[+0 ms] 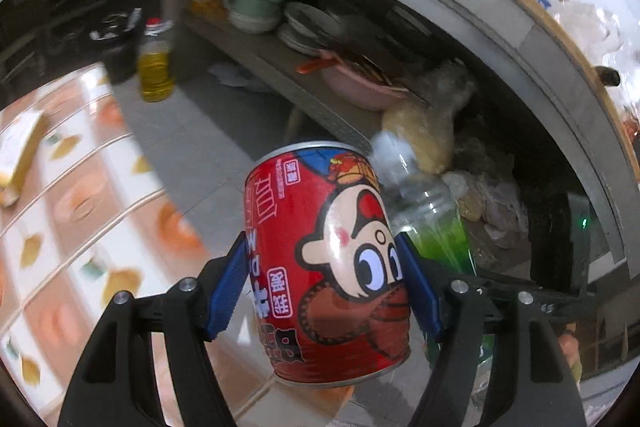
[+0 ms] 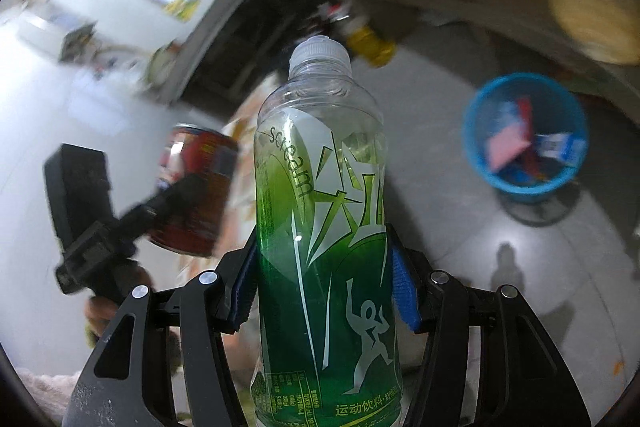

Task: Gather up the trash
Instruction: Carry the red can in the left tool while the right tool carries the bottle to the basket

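Left wrist view, nearest first: the left gripper (image 1: 322, 291) holds a red can (image 1: 326, 263) with a cartoon face, its blue pads (image 1: 228, 291) pressed on both sides of the can, which is tilted with its silver rim pointing away. Just beyond the can on the right lies the neck of the green-labelled plastic bottle (image 1: 424, 211). Farther off, a grey tiled floor (image 1: 200, 131) runs to a low shelf (image 1: 280, 67) stacked with plates, bowls and a pink basin (image 1: 360, 87), and a bottle of yellow oil (image 1: 155, 67) stands on the floor. On the right wrist view, the right gripper (image 2: 324, 287) grips that clear bottle (image 2: 324, 227) round its lower half, white cap farthest away, with the blue pads against its sides. To the left, a little farther, the other gripper and its can (image 2: 192, 187) appear blurred, with a person's hand (image 2: 104, 311) below. Beyond, at the right, a blue bin (image 2: 520, 179) stands on the floor with coloured wrappers (image 2: 516, 139) inside, well apart from both held items.
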Available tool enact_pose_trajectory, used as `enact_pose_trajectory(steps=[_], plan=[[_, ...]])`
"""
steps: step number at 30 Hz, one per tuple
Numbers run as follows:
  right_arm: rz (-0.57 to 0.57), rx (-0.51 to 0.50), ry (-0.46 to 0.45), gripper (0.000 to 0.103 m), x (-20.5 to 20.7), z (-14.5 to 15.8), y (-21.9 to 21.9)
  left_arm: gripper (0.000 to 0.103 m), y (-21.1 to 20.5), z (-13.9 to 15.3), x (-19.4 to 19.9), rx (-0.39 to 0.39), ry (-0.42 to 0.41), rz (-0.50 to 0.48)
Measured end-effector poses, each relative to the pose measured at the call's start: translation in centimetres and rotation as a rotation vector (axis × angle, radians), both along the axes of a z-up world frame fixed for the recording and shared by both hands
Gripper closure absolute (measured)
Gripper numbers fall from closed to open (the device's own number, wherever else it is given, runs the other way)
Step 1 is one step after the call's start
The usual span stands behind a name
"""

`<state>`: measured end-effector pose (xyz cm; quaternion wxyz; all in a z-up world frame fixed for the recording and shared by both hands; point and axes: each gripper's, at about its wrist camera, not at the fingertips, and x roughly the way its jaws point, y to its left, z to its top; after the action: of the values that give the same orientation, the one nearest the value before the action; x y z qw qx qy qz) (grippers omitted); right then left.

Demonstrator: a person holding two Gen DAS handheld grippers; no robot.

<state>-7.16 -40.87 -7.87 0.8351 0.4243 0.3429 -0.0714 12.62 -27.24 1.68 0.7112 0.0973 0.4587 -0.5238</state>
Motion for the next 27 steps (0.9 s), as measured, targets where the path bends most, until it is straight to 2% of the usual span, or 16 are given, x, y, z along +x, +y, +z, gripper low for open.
enact_pose_trajectory(steps=[6,11,14,18,22,27], plan=[[-0.165,0.063,0.085,0.049,-2.7,-5.0,-4.2,0.034,-8.2,-3.5,1.0,0.097,0.065,-0.099],[-0.201,0.128,0.132,0.049,-1.3,-8.9,-6.6,0.034,-15.9,-9.4,2.8,0.256,0.151,-0.146],[-0.217,0.152,0.161,0.049,0.3,-11.2,-9.0,0.034,-19.7,-13.8,4.2,0.348,0.219,-0.135],[-0.266,0.185,0.211,0.049,2.4,-14.5,-12.6,0.034,-24.1,-19.2,6.0,0.445,0.265,-0.106],[-0.301,0.192,0.268,0.049,5.0,-16.5,-15.2,0.034,-27.4,-23.4,6.8,0.496,0.297,-0.073],[-0.314,0.118,0.306,0.046,8.4,-16.7,-16.8,0.033,-30.3,-25.6,7.5,0.503,0.289,-0.037]])
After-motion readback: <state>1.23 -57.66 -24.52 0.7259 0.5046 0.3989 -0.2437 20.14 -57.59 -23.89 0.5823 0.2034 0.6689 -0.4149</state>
